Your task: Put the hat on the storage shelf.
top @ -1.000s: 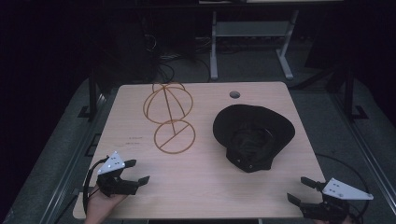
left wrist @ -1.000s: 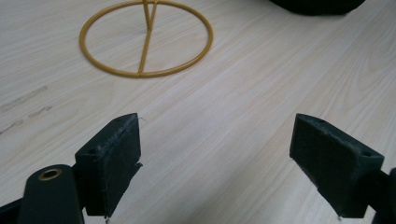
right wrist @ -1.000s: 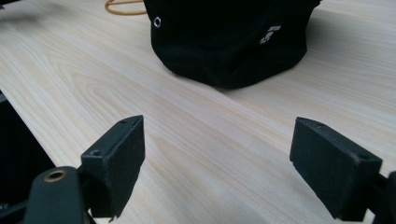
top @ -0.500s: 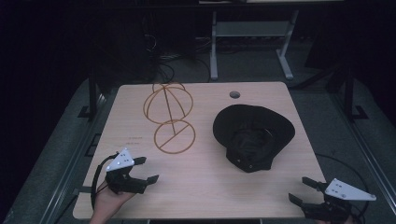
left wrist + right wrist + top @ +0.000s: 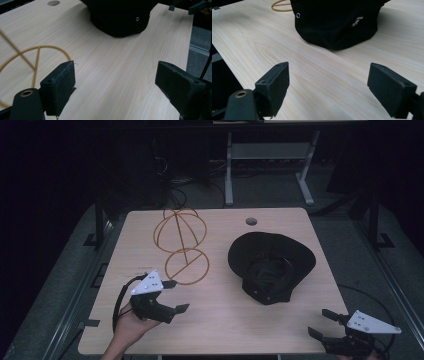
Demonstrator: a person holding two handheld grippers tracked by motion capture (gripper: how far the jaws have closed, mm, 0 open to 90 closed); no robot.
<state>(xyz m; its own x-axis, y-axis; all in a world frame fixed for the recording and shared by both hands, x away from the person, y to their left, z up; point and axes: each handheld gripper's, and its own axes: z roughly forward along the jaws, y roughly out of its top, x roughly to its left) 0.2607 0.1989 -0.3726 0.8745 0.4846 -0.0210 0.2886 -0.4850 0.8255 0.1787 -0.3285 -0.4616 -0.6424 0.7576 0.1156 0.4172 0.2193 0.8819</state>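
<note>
A black bucket hat (image 5: 271, 265) lies upside down on the right half of the wooden table (image 5: 220, 320). A gold wire hat stand (image 5: 181, 245) rests left of centre, its ball cage toward the back and its ring base toward the front. My left gripper (image 5: 175, 296) is open, held by a hand just in front of the ring base, jaws pointing right toward the hat (image 5: 120, 17); the wire ring (image 5: 35, 57) shows beside its left jaw. My right gripper (image 5: 322, 322) is open at the front right corner, facing the hat (image 5: 337, 22), with nothing between its jaws.
A round cable hole (image 5: 251, 221) sits near the table's back edge. Behind the table stand metal frame legs (image 5: 270, 165) and cables on a dark floor. Bare wood lies between the two grippers along the front edge.
My left gripper has moved right and slightly forward onto the table, toward the stand's ring base. The right gripper has stayed put.
</note>
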